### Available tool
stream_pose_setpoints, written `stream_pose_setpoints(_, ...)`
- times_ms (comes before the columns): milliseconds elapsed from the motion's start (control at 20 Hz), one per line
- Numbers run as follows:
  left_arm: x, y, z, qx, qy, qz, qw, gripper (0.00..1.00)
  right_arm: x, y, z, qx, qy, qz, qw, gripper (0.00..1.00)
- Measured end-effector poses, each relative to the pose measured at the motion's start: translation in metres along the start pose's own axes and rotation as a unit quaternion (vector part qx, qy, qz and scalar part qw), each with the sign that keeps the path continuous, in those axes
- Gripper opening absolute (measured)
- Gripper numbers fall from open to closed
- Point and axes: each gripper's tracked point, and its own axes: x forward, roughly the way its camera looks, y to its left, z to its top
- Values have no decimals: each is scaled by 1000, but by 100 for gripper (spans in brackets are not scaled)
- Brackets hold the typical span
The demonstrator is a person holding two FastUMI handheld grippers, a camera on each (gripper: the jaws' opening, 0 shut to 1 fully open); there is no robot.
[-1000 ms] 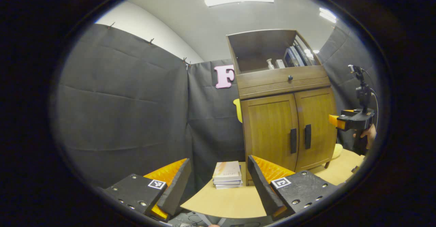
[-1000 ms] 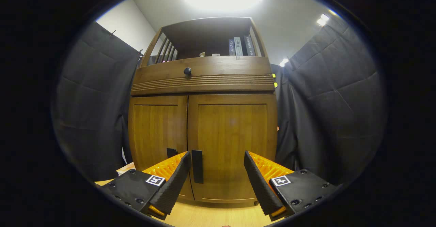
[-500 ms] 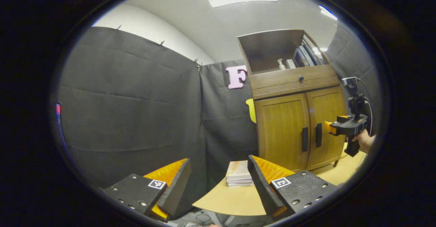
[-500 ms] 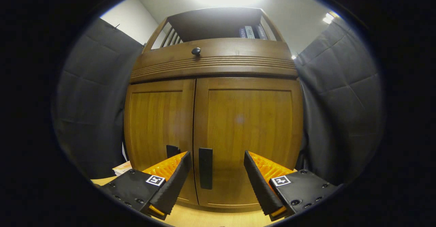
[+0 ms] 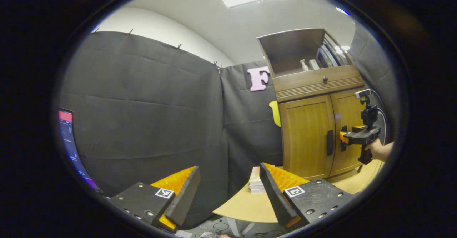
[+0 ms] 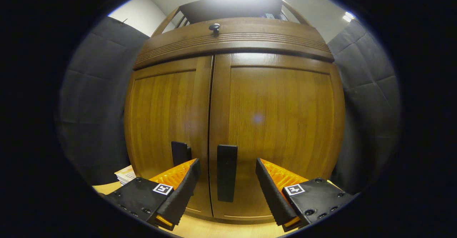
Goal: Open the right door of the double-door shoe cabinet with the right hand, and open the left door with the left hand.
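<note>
Left gripper view sits well back, off to the side, facing the booth wall with the shoe cabinet (image 5: 317, 123) at right. Right gripper view is close, square on its doors (both share that cabinet front).

Left door handle (image 6: 181, 153): lower part hidden behind a finger (image 6: 178, 195). Stack of books (image 5: 255, 184): partly hidden behind a finger (image 5: 273, 195). Shelf items (image 5: 309, 64): too small to identify.

Right door handle (image 6: 227, 172) between parted jaws

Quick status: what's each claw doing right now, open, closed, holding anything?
Left claw: open, holding nothing.
Right claw: open, empty, with the right door handle between its fingers, not clamped.
</note>
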Motion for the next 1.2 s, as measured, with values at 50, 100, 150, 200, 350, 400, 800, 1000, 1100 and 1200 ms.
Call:
stream_pose_setpoints(50, 0, 1, 0, 1, 0, 6, 1000, 97, 4, 0, -7, 4, 7, 1, 1000, 98)
stream_pose_setpoints(100, -1, 2, -1, 3, 1, 12, 1000, 97, 9, 0, -12, 6, 14, 1, 1000, 96)
stream_pose_setpoints(150, 0, 3, -1, 5, 1, 18, 1000, 97, 14, 3, -20, 7, 24, 2, 1000, 93)
stream_pose_setpoints(200, -1, 6, -1, 7, 2, 23, 1000, 97, 19, 5, -28, 8, 33, 5, 999, 95)
stream_pose_setpoints(350, -3, 10, 5, 16, -3, 34, 999, 97, 25, 15, -41, 20, 46, 13, 999, 75)
stream_pose_setpoints(400, -4, 12, 6, 20, -6, 38, 999, 97, 29, 17, -43, 28, 47, 13, 998, 69)
stream_pose_setpoints(800, -9, 24, 5, 31, -6, 53, 998, 98, 36, 3, -46, 37, 45, 5, 998, 25)
stream_pose_setpoints(1000, -10, 24, 5, 21, -5, 49, 999, 98, 30, 4, -40, 45, 42, 4, 998, 14)
stream_pose_setpoints(1100, -10, 22, 4, 16, -6, 41, 999, 98, 20, 3, -36, 39, 38, 12, 998, 14)
stream_pose_setpoints(1200, -9, 20, 1, 3, -2, 27, 1000, 97, 4, 2, -35, 39, 39, 21, 998, 14)
